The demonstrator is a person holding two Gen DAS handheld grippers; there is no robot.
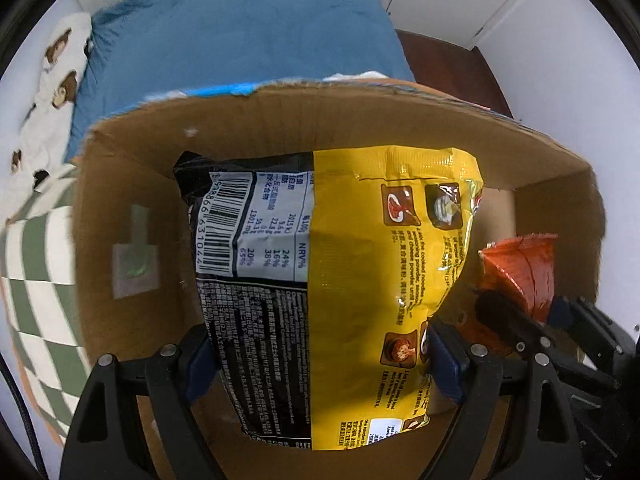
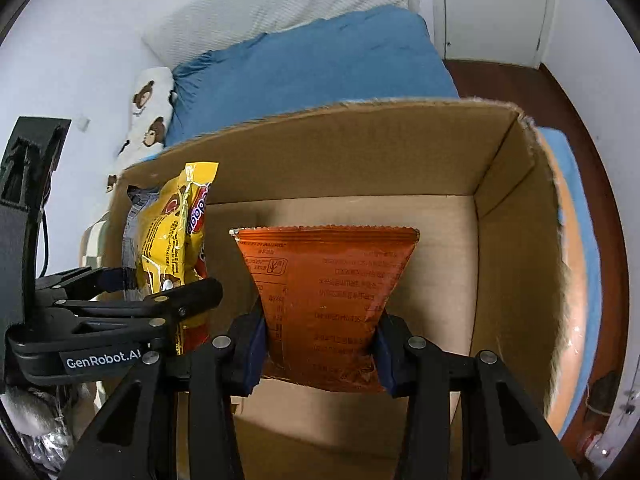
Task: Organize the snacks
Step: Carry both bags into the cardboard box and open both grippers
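We are looking from each wrist steeply down along the fingers, close above the cardboard box [image 1: 132,184]. Both views are sharing its interior and the blue bedding [image 2: 320,64] beyond; the right view is also catching the left gripper [image 2: 120,280] beside it.

A blue blanket [image 2: 312,64] covers the bed, a bear-print pillow [image 2: 150,116] lies beside it, and a white door [image 2: 496,8] stands behind.
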